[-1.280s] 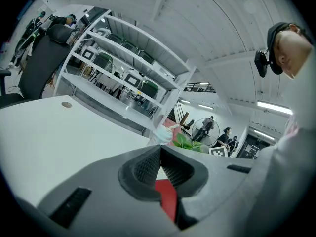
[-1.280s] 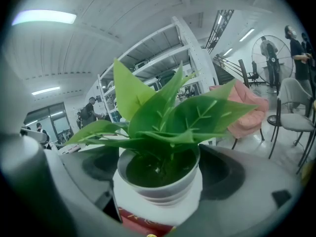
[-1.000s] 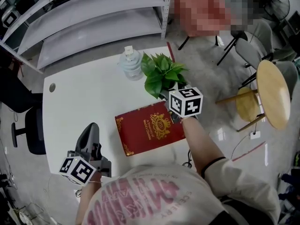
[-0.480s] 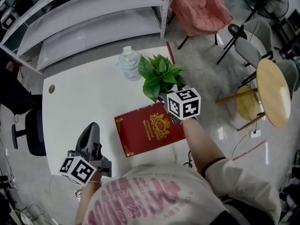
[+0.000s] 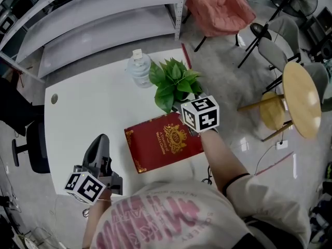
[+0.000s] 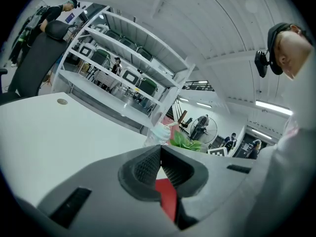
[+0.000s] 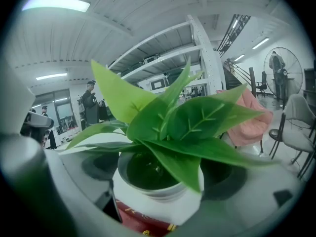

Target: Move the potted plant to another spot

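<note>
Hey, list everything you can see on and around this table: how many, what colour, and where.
table: one, white, centre
potted plant: one, green leaves, white pot, far right of the table
book: one, red with gold print, flat on the near right
water bottle: one, clear, white cap, left of the plant
shelving: one, pale grey, beyond the table
round wooden table: one, tan, on the floor at right
left tool: one, grey, shut, empty, near left
right tool: one, grey, shut on the plant's pot
</note>
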Available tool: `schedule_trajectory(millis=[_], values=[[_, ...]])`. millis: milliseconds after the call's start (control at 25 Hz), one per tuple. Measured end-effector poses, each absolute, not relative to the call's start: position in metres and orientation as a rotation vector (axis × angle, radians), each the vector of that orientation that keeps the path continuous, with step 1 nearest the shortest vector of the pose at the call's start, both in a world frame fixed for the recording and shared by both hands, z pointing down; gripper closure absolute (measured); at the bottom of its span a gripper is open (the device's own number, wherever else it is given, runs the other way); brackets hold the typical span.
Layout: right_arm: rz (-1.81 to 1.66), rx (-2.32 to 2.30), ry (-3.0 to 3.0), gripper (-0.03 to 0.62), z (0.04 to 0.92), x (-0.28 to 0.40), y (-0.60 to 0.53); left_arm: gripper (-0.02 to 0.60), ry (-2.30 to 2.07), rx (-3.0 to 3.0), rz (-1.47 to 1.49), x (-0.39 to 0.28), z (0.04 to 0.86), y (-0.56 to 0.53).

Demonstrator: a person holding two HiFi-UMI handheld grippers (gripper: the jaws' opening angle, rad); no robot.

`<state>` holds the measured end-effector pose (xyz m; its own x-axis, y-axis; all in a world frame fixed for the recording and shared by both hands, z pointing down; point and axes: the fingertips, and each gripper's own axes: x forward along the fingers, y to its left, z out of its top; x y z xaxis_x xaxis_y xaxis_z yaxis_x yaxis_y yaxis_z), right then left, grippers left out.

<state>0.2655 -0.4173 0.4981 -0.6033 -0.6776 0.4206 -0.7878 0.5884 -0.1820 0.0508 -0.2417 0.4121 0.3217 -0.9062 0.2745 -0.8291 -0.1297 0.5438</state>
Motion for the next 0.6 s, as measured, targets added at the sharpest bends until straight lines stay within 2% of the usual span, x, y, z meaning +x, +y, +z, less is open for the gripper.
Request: schedule_trajectory(millis=[600], values=[[0.501, 1.143, -2.524, 0.083, 0.499, 0.266, -0.417, 0.578, -1.541, 1.977, -0.164, 0.065, 0.404, -0.242]])
